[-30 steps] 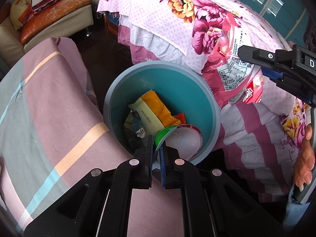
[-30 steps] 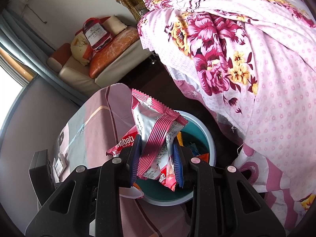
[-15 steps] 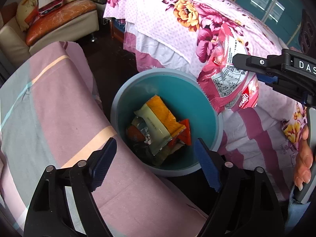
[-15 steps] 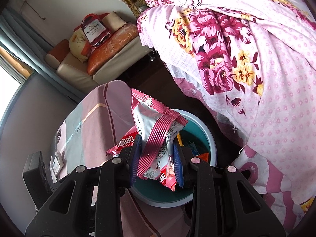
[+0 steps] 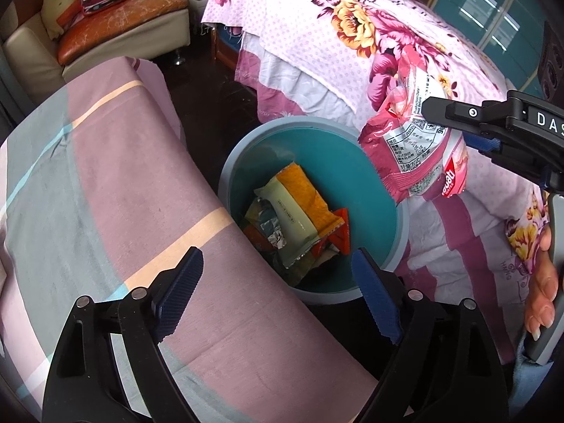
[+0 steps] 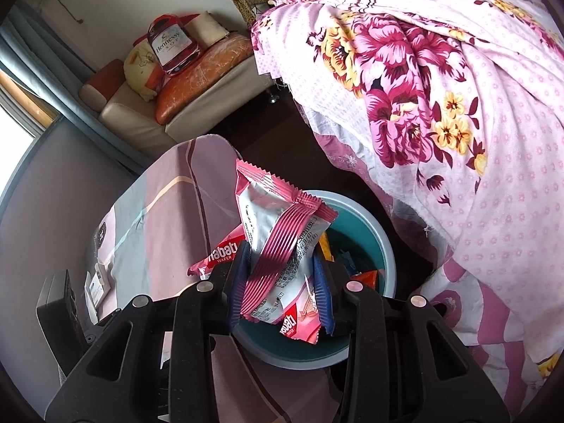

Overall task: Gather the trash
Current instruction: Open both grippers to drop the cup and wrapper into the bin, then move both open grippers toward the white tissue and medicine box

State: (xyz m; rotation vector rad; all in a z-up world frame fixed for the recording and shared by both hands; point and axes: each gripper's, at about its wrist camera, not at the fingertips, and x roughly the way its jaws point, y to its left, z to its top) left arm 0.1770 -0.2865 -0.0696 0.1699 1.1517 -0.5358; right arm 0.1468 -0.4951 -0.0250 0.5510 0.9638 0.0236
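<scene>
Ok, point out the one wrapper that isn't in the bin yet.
The pink wafer wrapper, clamped in the right gripper above the blue bin. The orange, pale green and other wrappers already lie at the bottom.

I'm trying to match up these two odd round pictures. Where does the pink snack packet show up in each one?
Left wrist view: the pink snack packet hangs at the right, clamped in the right gripper, above the far right rim of the teal bin.
Right wrist view: it is in the lower middle, pinched between the blue pads.
Shared landmark: the teal bin, beneath the packet in both.
</scene>
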